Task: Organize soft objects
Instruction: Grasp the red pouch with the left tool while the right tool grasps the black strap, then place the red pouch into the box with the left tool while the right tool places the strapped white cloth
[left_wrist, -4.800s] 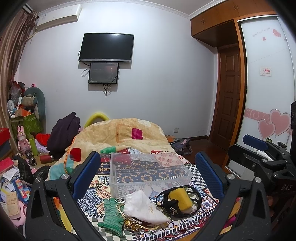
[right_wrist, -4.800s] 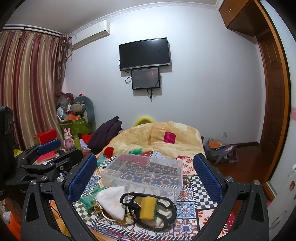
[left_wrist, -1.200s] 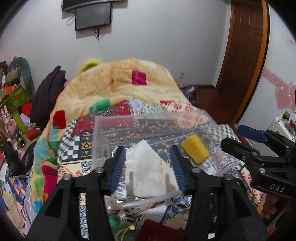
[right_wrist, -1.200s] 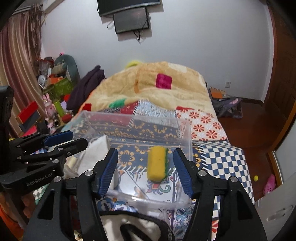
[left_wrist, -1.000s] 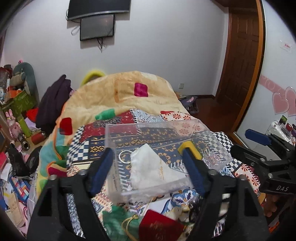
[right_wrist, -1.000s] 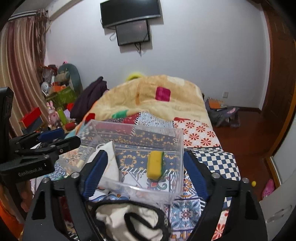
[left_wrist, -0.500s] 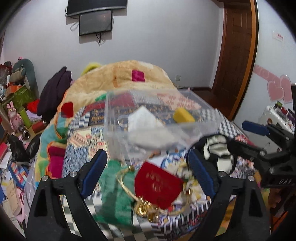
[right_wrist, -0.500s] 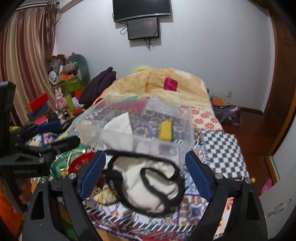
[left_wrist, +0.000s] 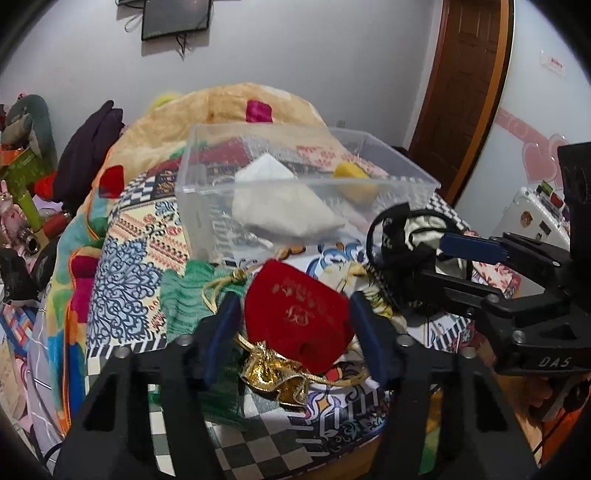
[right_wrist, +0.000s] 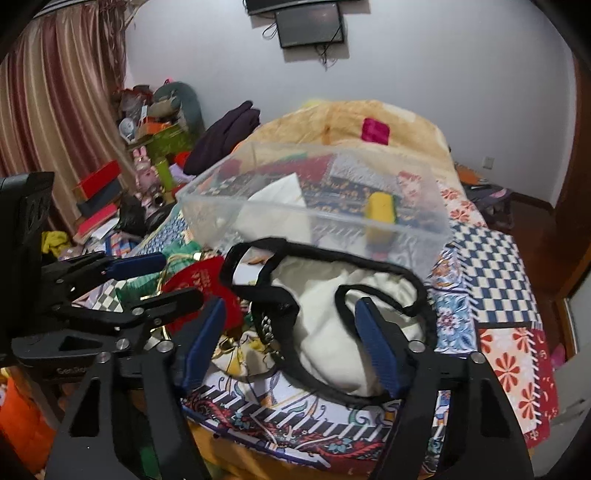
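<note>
A clear plastic bin (left_wrist: 399, 181) (right_wrist: 332, 221) stands on the patterned bed and holds a white cloth pouch (left_wrist: 284, 206) (right_wrist: 280, 206) and a yellow sponge (left_wrist: 356, 182) (right_wrist: 382, 206). In front of it lie a red pouch (left_wrist: 295, 314) (right_wrist: 207, 284), a green knit piece (left_wrist: 184, 295), a gold pouch (left_wrist: 277, 373) and a cream bag with black straps (right_wrist: 332, 317) (left_wrist: 417, 229). My left gripper (left_wrist: 291, 332) is open, its jaws on either side of the red pouch. My right gripper (right_wrist: 291, 339) is open, its jaws on either side of the cream bag.
A peach quilt (left_wrist: 229, 107) is heaped behind the bin. Clutter, boxes and toys (right_wrist: 147, 155) fill the floor to the left of the bed. A wooden door (left_wrist: 465, 92) stands at the right. The bed's front edge (right_wrist: 295, 443) lies just below my grippers.
Both grippers have let go of the white pouch and the sponge in the bin, pulled back and dropped low. The left jaws have narrowed around the red pouch, the right around the cream bag.
</note>
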